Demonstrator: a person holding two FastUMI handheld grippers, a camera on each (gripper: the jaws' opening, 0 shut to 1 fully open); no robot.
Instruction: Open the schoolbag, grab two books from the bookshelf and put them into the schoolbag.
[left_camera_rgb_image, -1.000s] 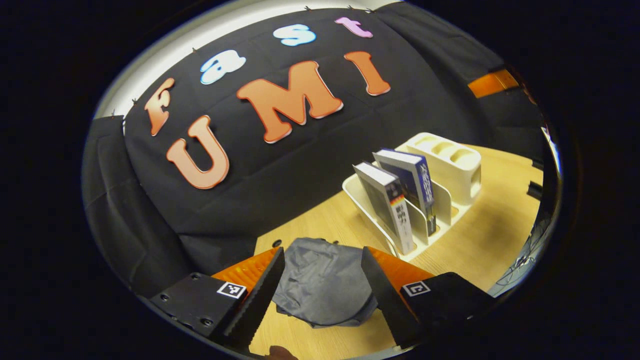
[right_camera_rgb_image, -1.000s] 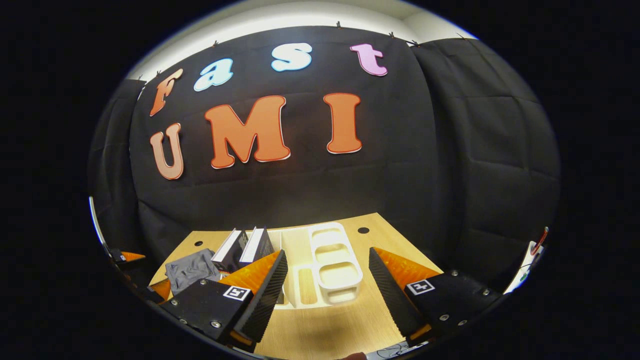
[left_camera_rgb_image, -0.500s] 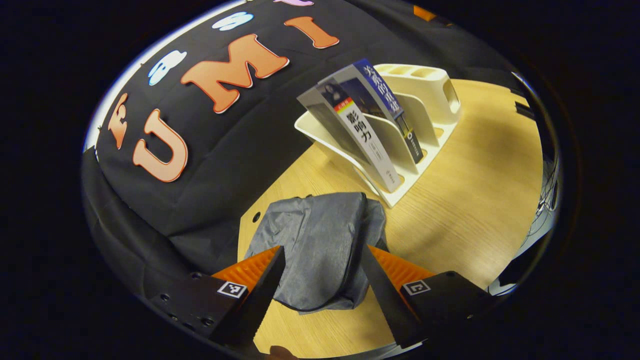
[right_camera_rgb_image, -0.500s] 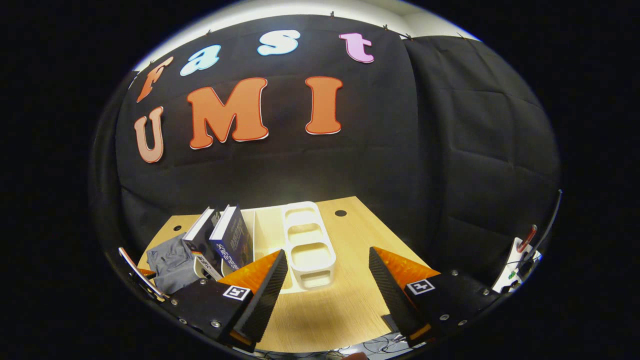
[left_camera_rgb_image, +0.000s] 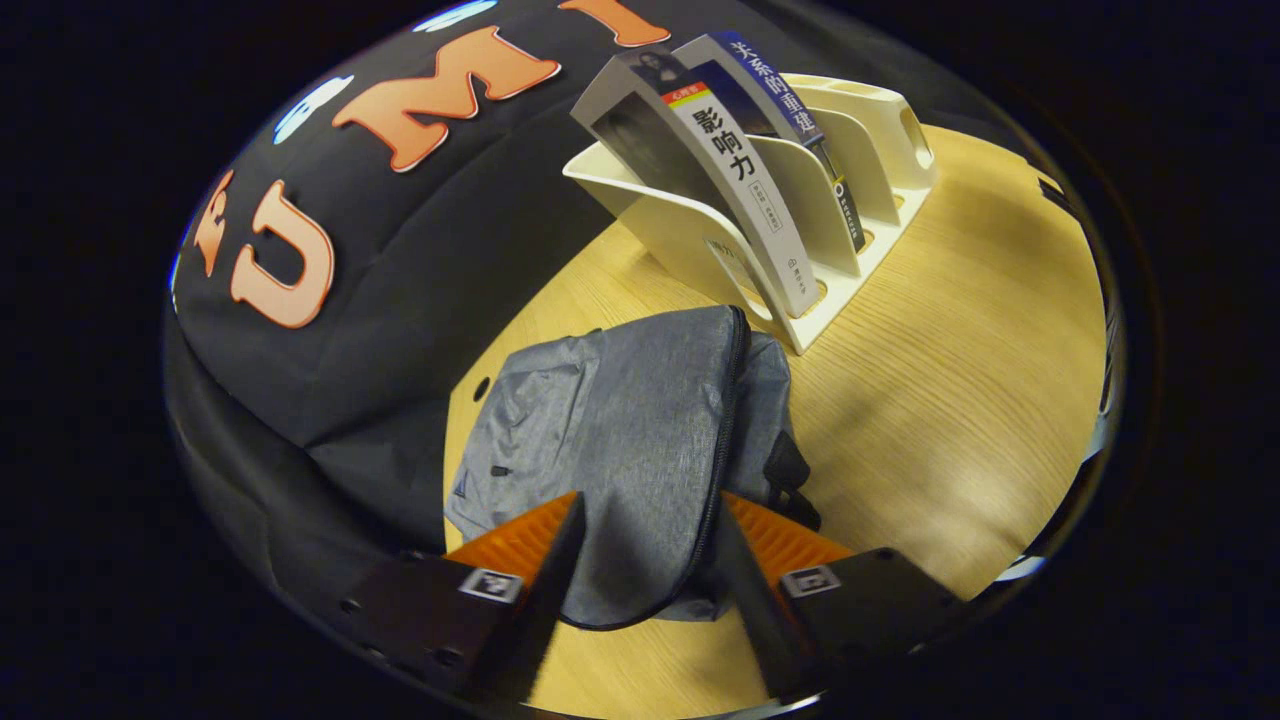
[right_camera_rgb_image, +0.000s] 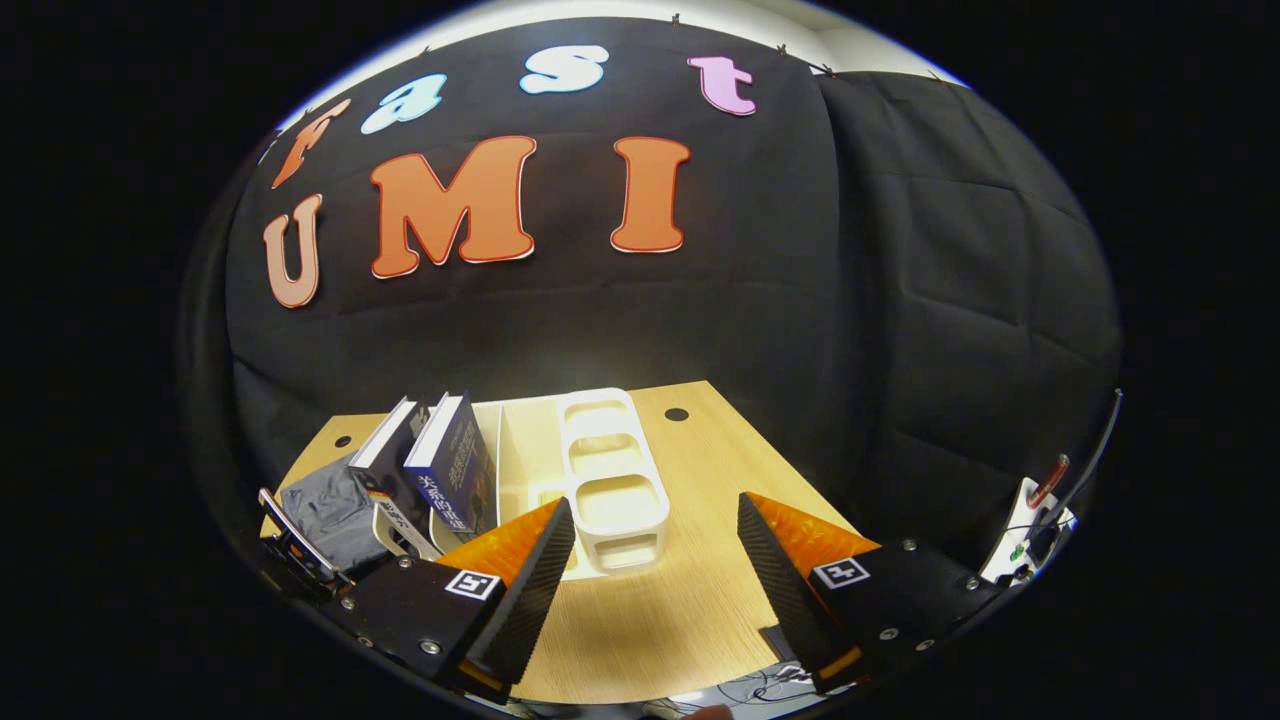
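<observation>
Your left tool (left_camera_rgb_image: 640, 560) hangs just above the grey schoolbag (left_camera_rgb_image: 620, 430) with its jaws apart, holding nothing. The bag lies flat on the desk (left_camera_rgb_image: 950, 400) near the back-left corner, close to the cloth wall, its far end just beside the foot of the cream bookshelf (left_camera_rgb_image: 800, 210). The step in hand looks like opening the bag. The dark zipper line (left_camera_rgb_image: 725, 430) runs along the bag's right side and curves round the near end, right under your inner finger. I cannot make out the slider, so look for it before you commit; closing on plain fabric will only bunch the soft cloth. Come down on the pull tab or the flap edge beside the zipper, pinch firmly, then draw along the zipper's curve rather than straight up, since the bag is light and limp and will likely lift or slide with you.

Your right tool (right_camera_rgb_image: 655, 570) is also apart and empty, held over the front part of the desk, facing the bookshelf. It could press the bag down while the left one pulls.

The bag looks closed, slack and nearly empty, with a black strap or buckle (left_camera_rgb_image: 790, 480) poking out on its right. Two books, one with a white spine (left_camera_rgb_image: 740, 190) and one with a blue spine (left_camera_rgb_image: 790, 110), lean upright in the shelf's slots.
</observation>
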